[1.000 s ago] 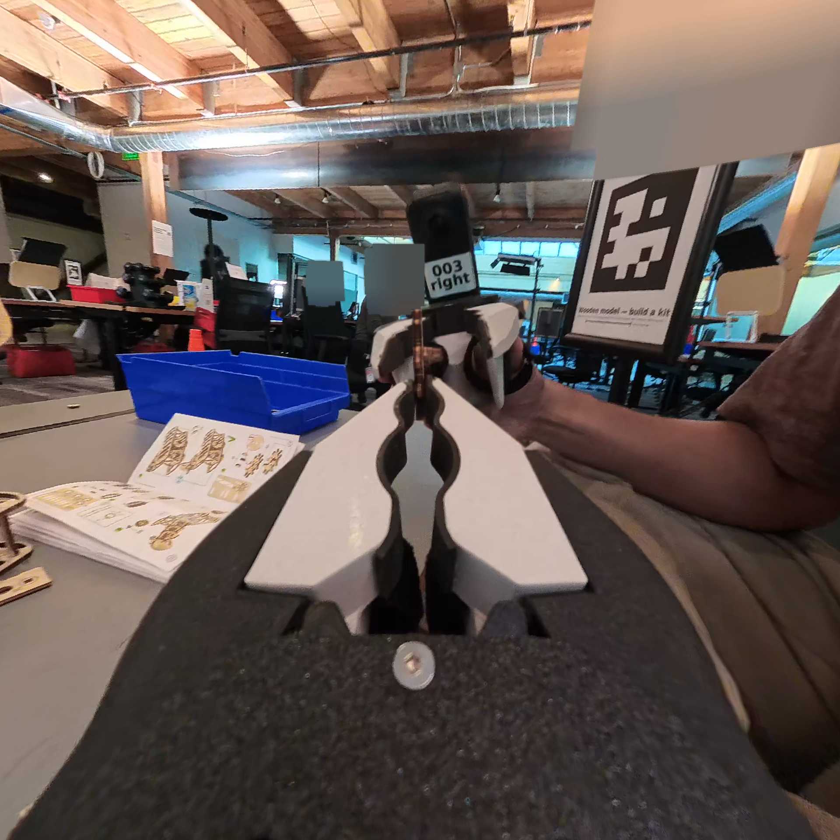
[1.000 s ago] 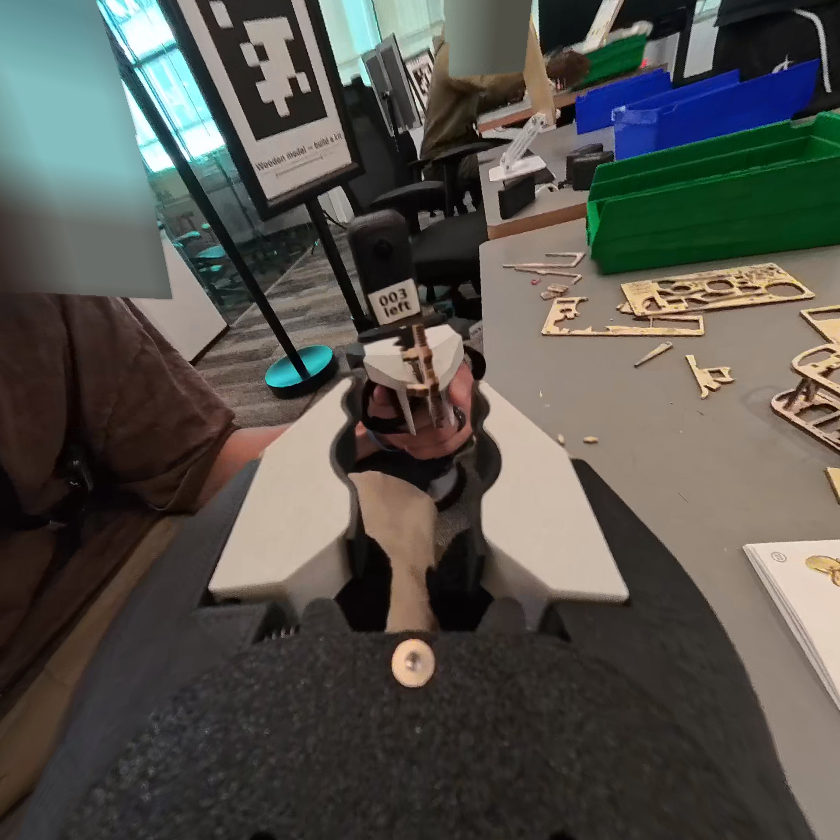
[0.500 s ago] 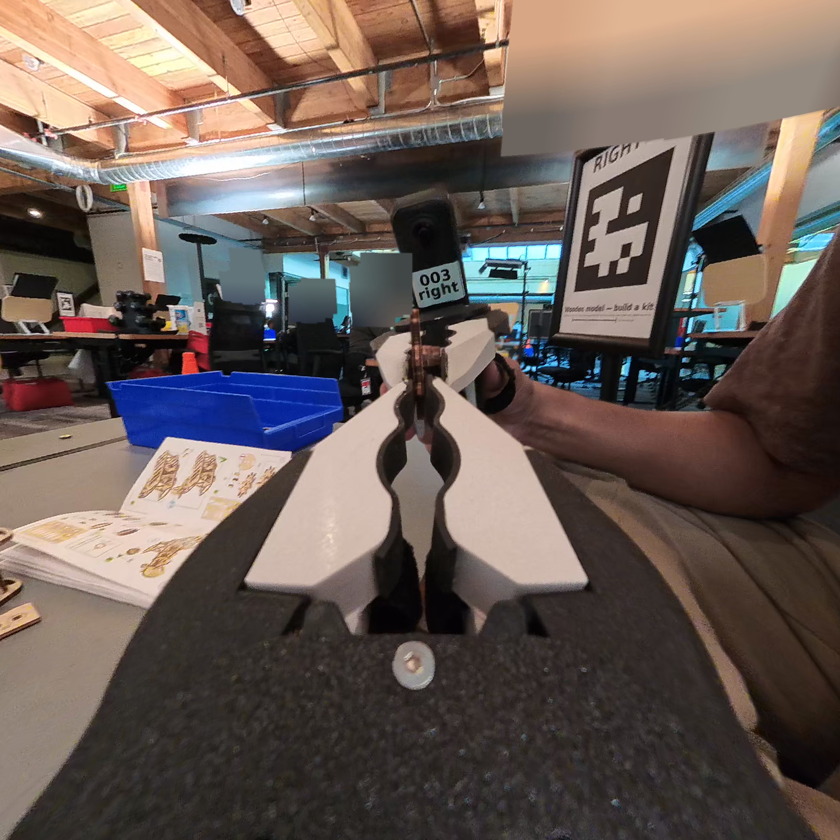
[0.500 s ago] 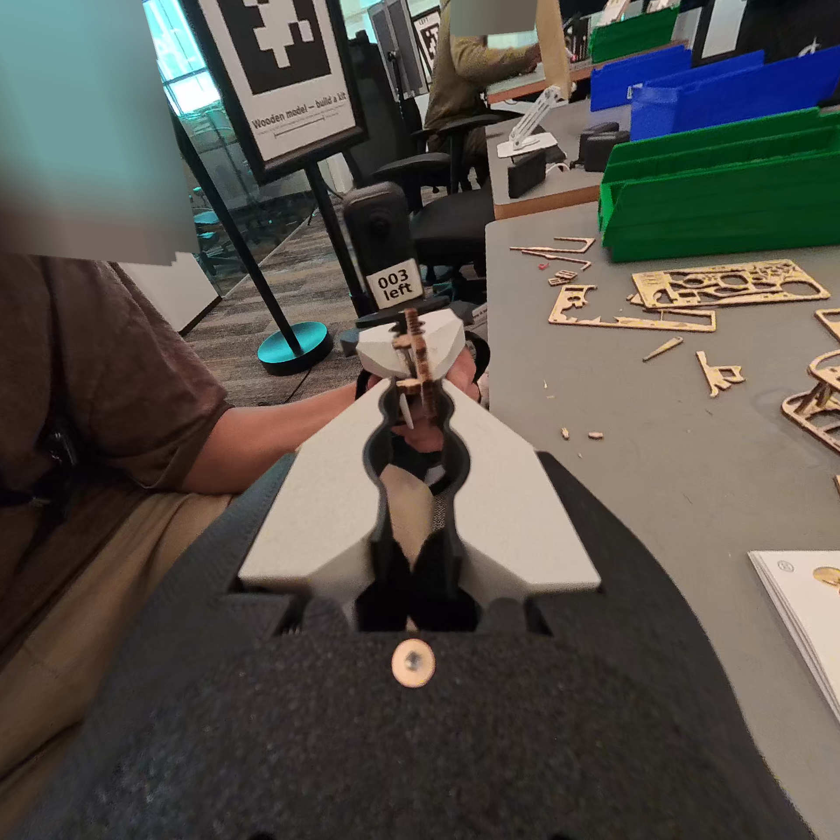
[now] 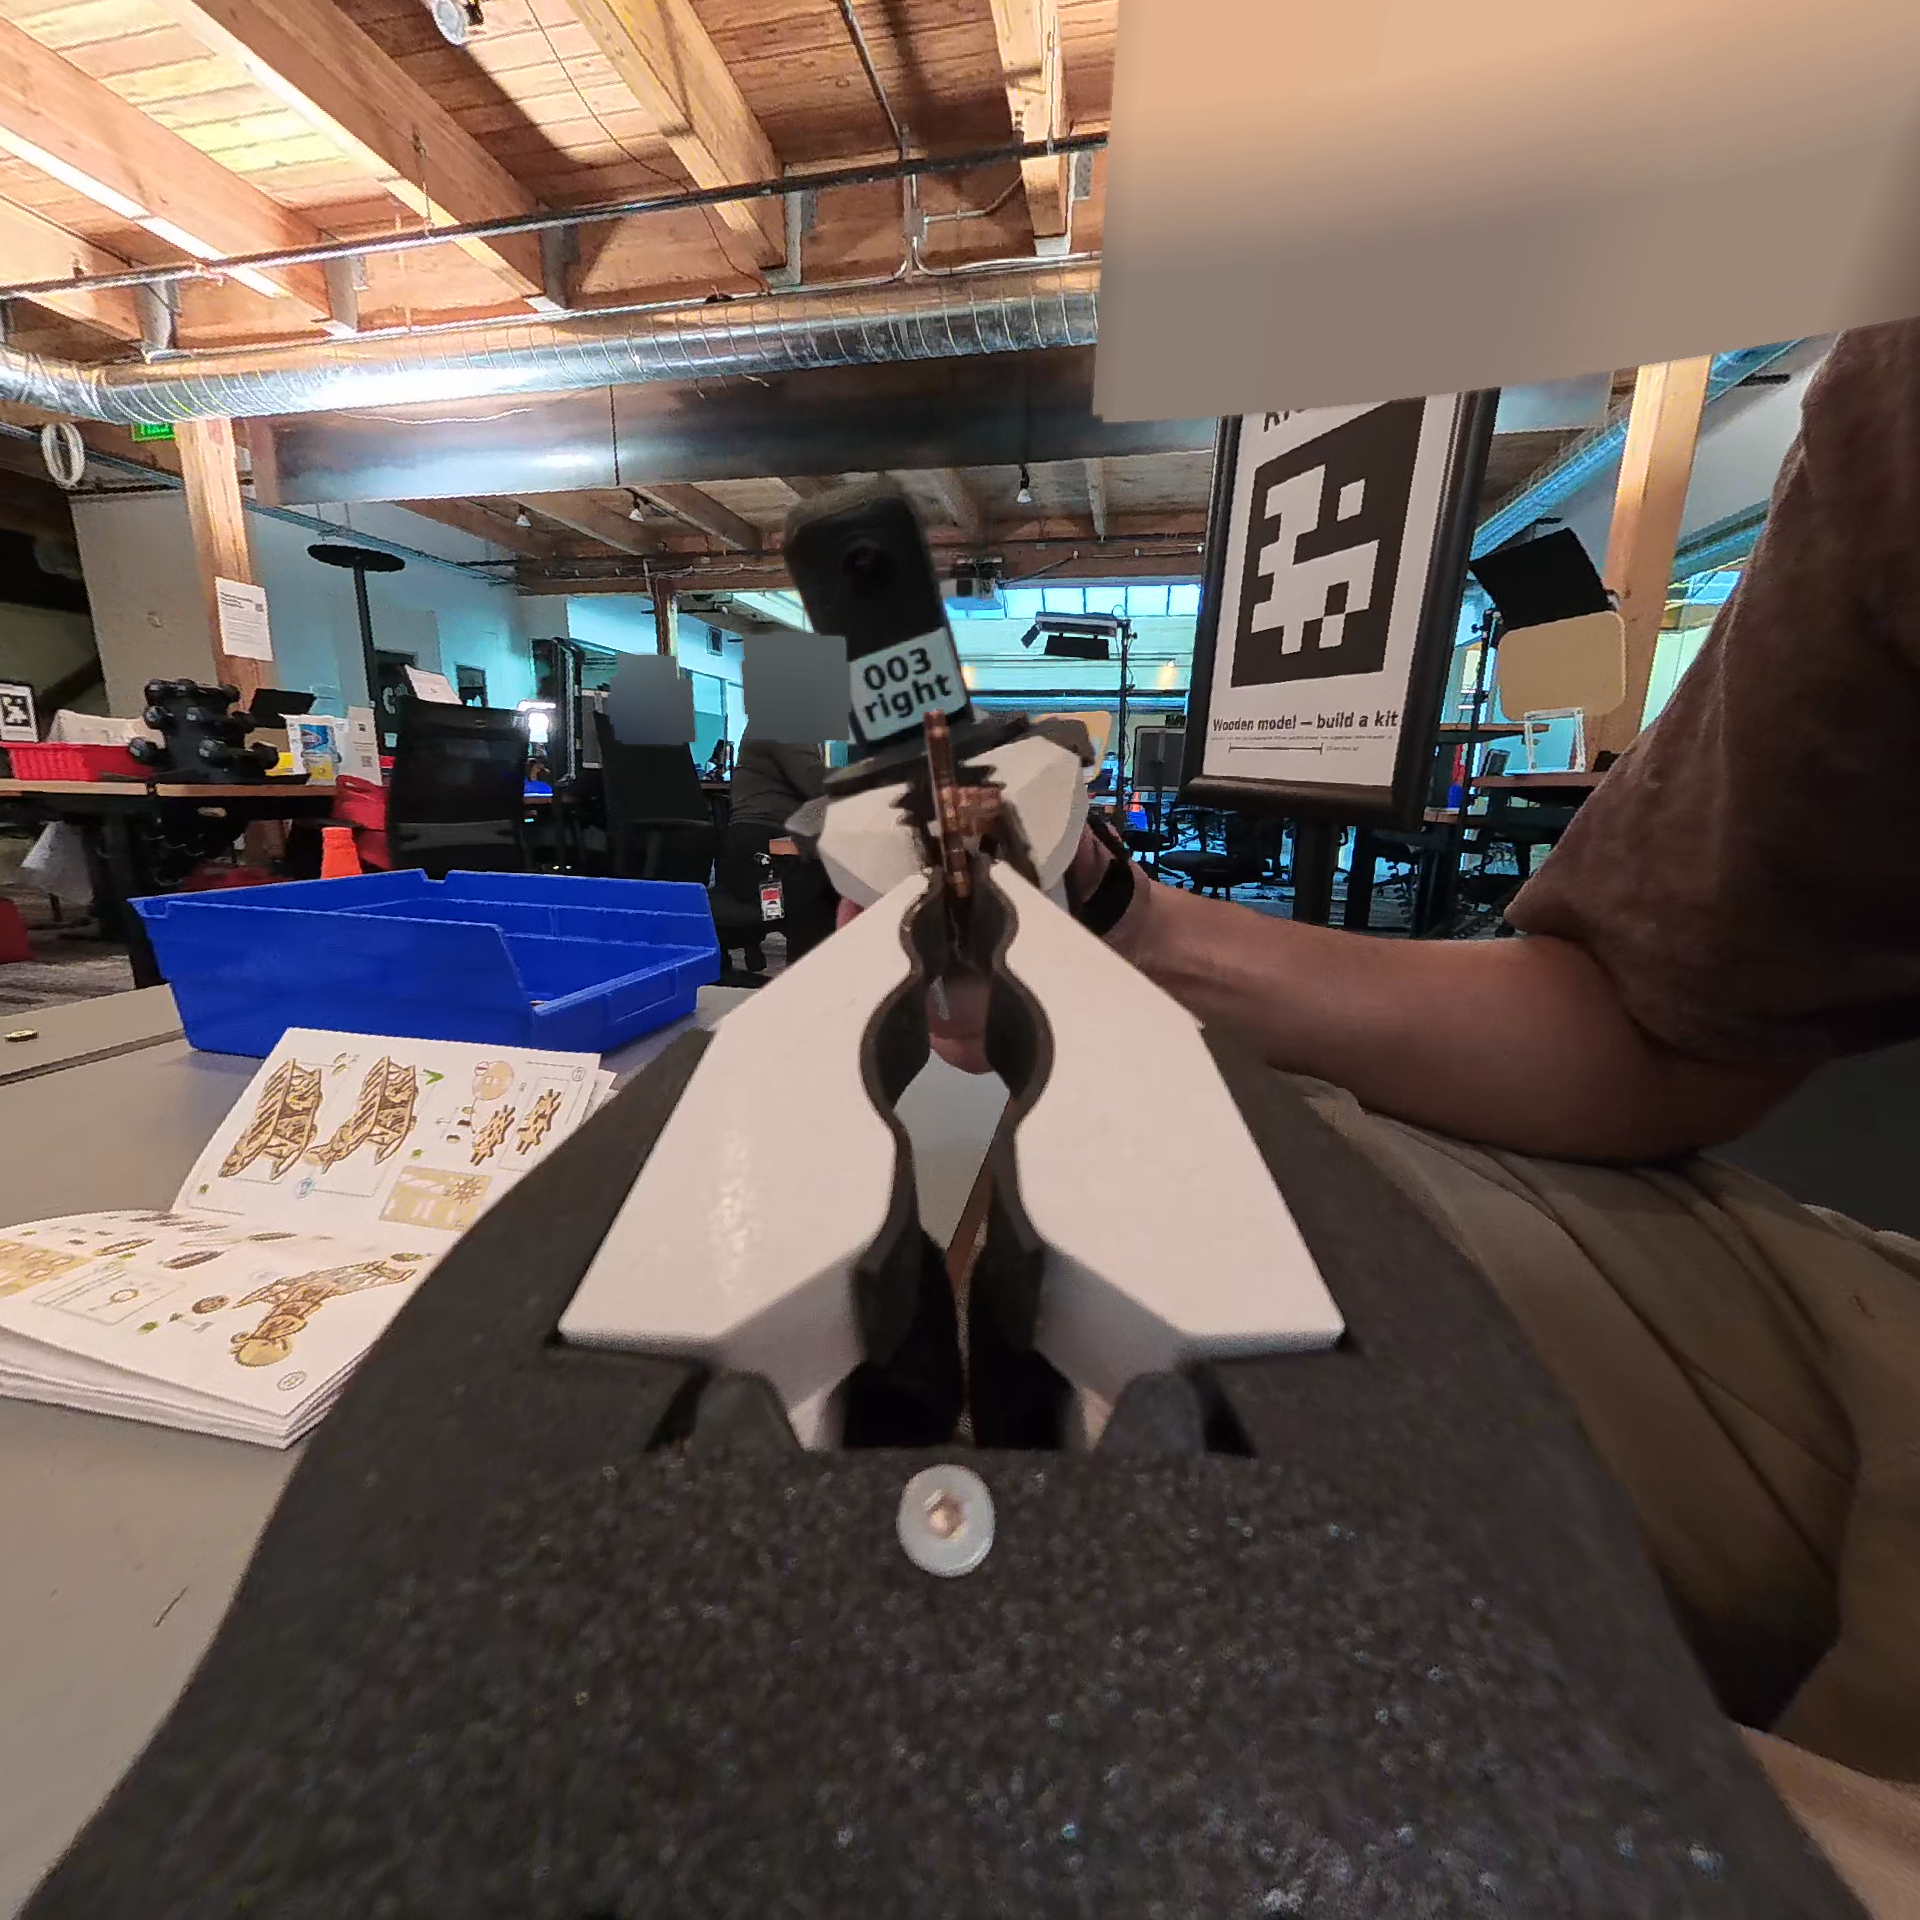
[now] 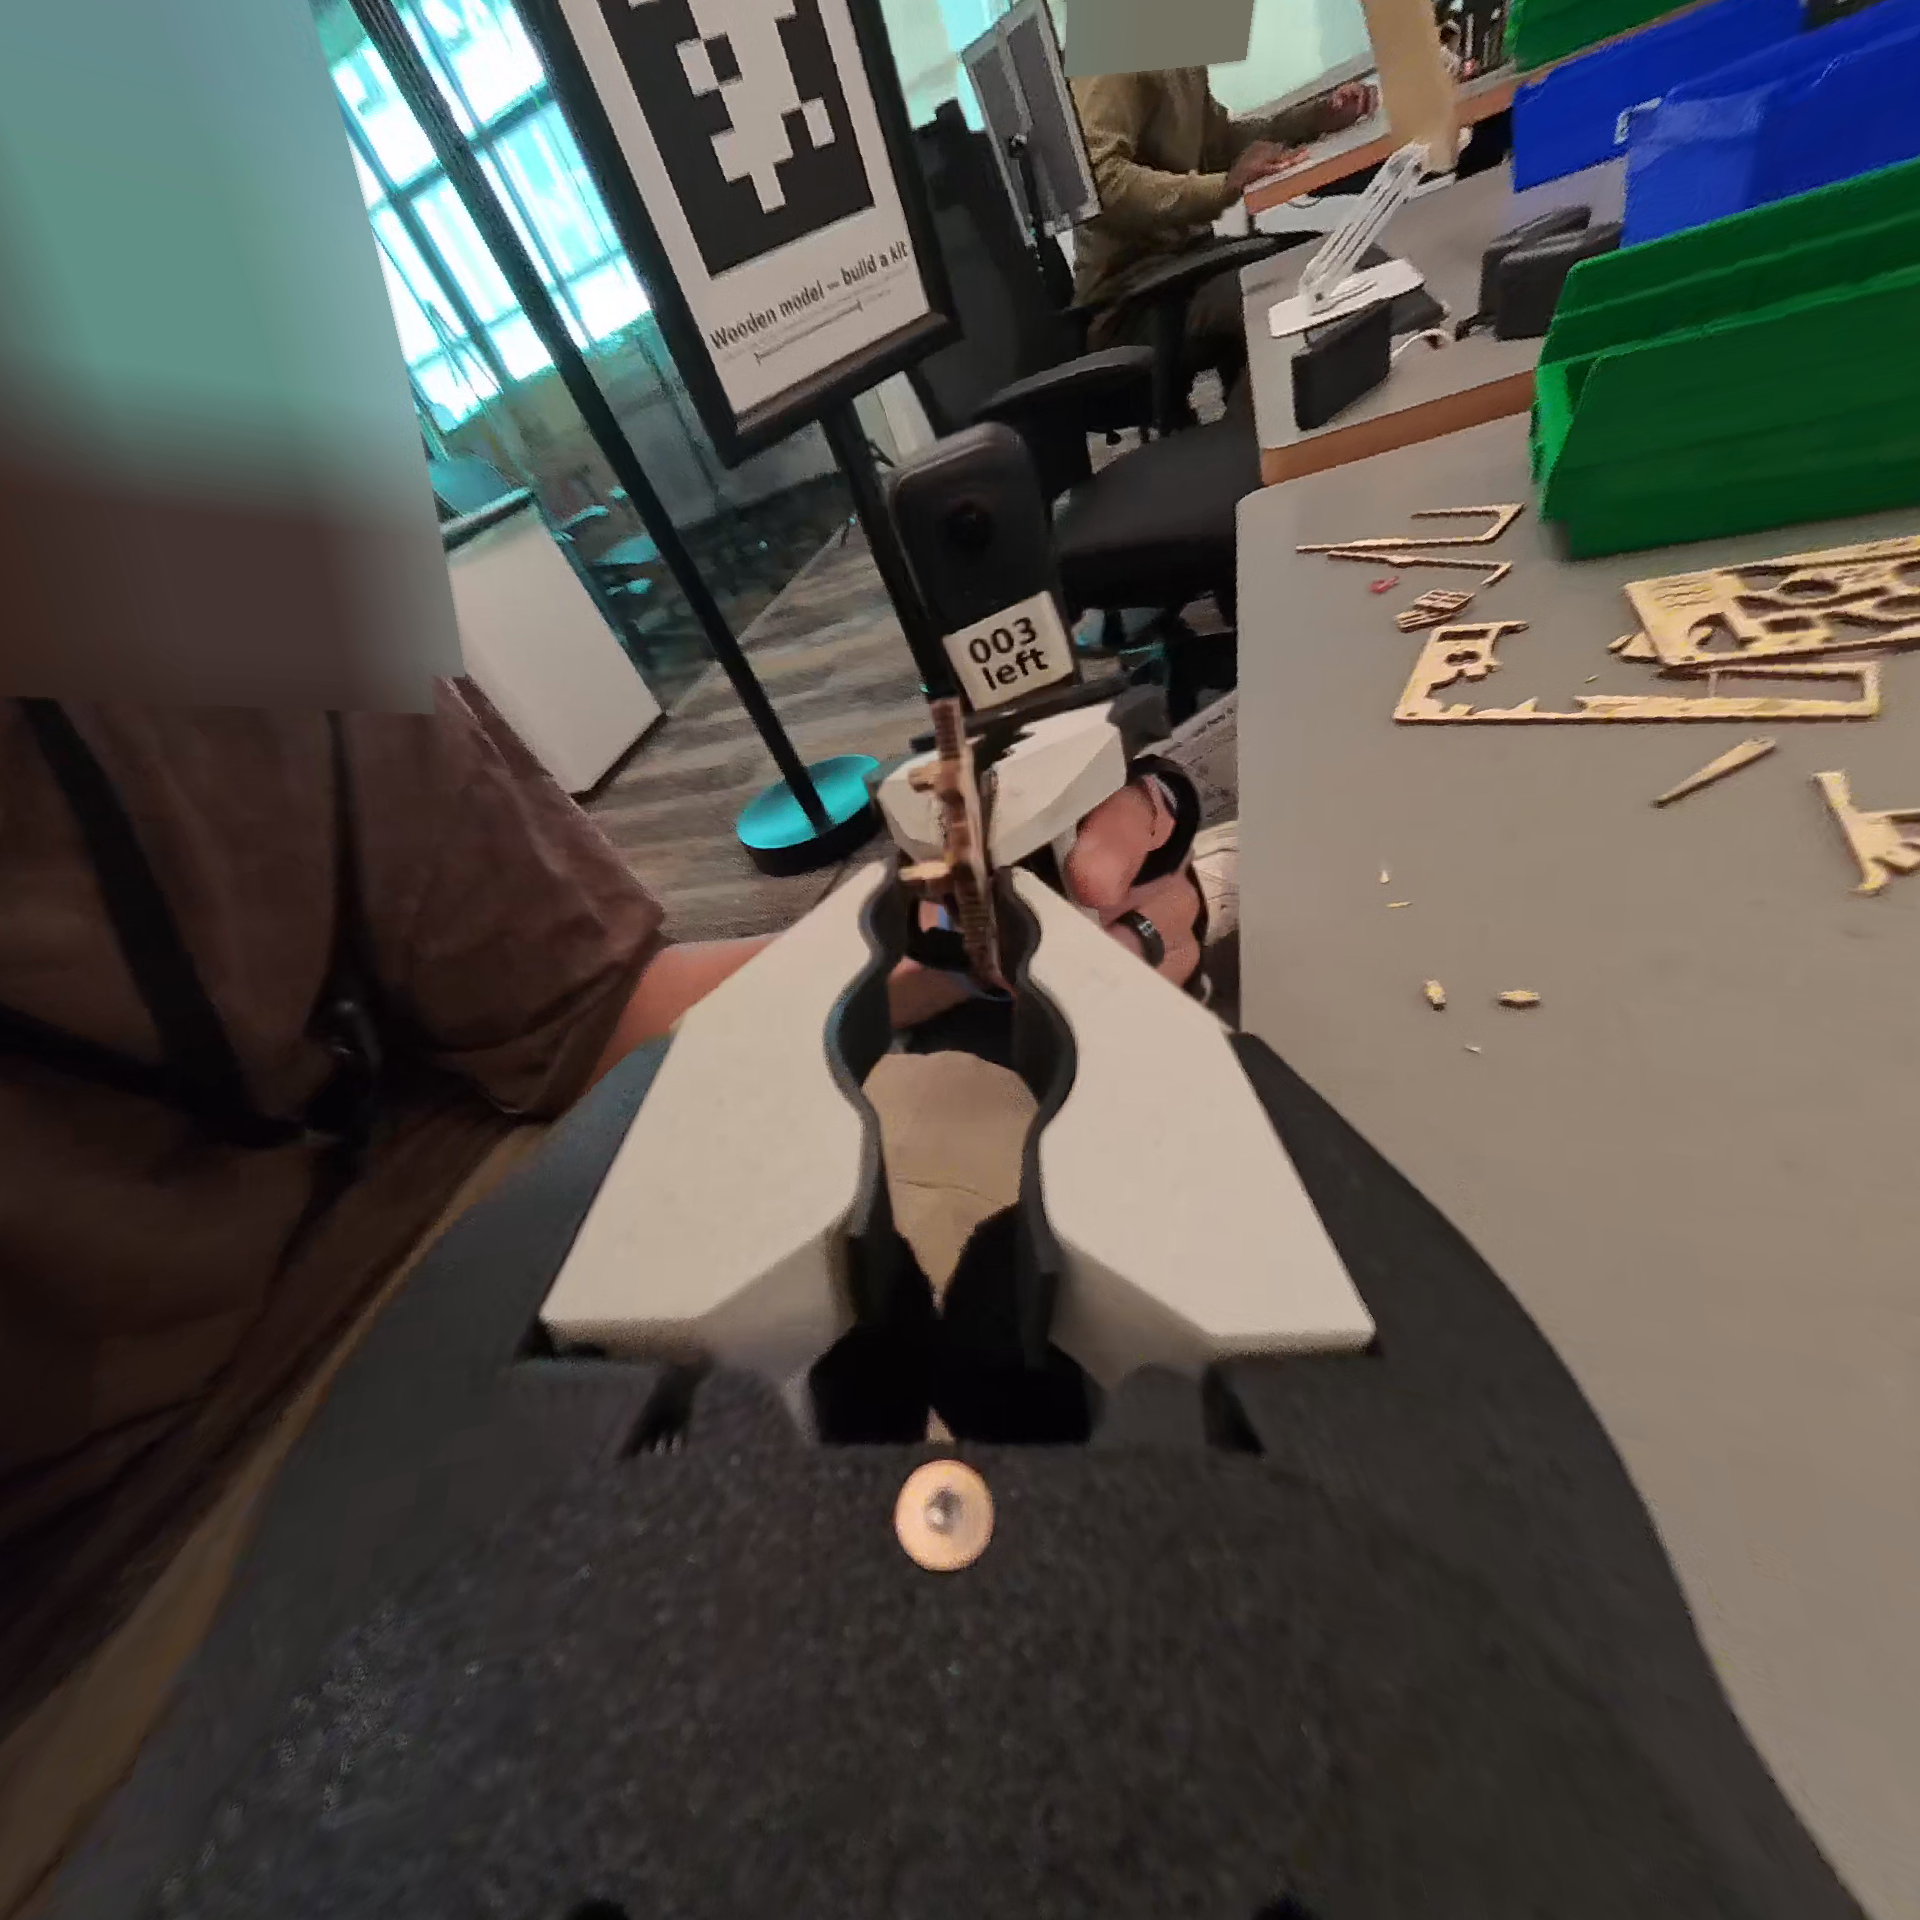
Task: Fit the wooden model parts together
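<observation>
A thin wooden part with a toothed edge and small cross pins (image 5: 950,805) stands upright in the air between my two grippers, off the table's edge and above the person's lap. My left gripper (image 5: 957,891) is shut on its near end. My right gripper (image 6: 954,896) faces the left one and is shut on the same wooden part (image 6: 961,831) from the other side. The right gripper's white fingers (image 5: 1044,805) show just behind the part in the left wrist view. The left gripper's white fingers (image 6: 1049,779) show behind it in the right wrist view.
A grey table (image 6: 1558,1195) holds wooden cut-out sheets (image 6: 1766,623), loose wooden bits (image 6: 1714,771) and a green bin (image 6: 1745,416). A blue bin (image 5: 416,956) and an open instruction booklet (image 5: 312,1195) lie to the left. A sign stand (image 6: 769,208) and the person's arm (image 5: 1403,1018) are close. The grippers are tip to tip, or close to it.
My right gripper's jaws, wide open a second ago, have closed onto the wooden part. Both grippers have come closer together. The left gripper has kept its grip.
</observation>
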Demonstrator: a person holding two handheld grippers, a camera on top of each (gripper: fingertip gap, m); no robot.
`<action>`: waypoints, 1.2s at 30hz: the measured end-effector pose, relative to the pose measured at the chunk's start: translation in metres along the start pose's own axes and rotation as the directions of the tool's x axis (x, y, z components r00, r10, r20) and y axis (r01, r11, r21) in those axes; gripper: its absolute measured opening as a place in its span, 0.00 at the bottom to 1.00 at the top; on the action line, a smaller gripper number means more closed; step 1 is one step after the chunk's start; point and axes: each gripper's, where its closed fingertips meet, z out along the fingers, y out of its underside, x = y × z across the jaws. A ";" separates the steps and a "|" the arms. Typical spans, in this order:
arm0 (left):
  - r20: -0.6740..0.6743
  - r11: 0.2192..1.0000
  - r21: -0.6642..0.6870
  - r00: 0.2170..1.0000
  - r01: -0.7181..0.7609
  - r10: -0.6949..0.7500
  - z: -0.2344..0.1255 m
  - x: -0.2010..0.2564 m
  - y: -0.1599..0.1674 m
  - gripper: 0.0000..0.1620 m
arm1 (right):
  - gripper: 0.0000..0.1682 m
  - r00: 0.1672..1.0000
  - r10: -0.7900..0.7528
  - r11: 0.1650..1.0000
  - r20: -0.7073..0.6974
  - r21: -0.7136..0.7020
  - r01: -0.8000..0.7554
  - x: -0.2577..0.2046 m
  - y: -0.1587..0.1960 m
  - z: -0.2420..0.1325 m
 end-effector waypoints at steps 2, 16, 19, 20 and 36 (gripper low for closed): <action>-0.004 1.000 -0.005 1.000 0.005 -0.005 0.000 0.000 0.001 0.01 | 0.10 1.000 0.010 1.000 0.006 -0.002 -0.010 0.000 0.000 0.000; -0.004 1.000 -0.008 1.000 0.030 -0.030 -0.002 -0.002 0.001 0.01 | 0.07 0.983 -0.154 0.988 -0.102 -0.024 0.153 0.005 -0.001 0.000; -0.005 0.999 -0.008 0.999 0.033 -0.033 -0.002 -0.002 0.001 0.01 | 0.07 0.978 -0.174 0.985 -0.113 -0.033 0.171 0.005 -0.001 0.000; -0.003 0.999 -0.007 1.000 0.031 -0.031 -0.002 -0.002 0.002 0.01 | 0.06 0.976 -0.180 0.983 -0.118 -0.041 0.177 0.005 0.000 0.000; 0.209 0.930 -0.368 0.974 -0.003 0.086 -0.010 -0.026 0.026 0.19 | 0.07 0.758 -0.574 0.734 -0.309 -0.605 0.309 0.037 0.043 -0.016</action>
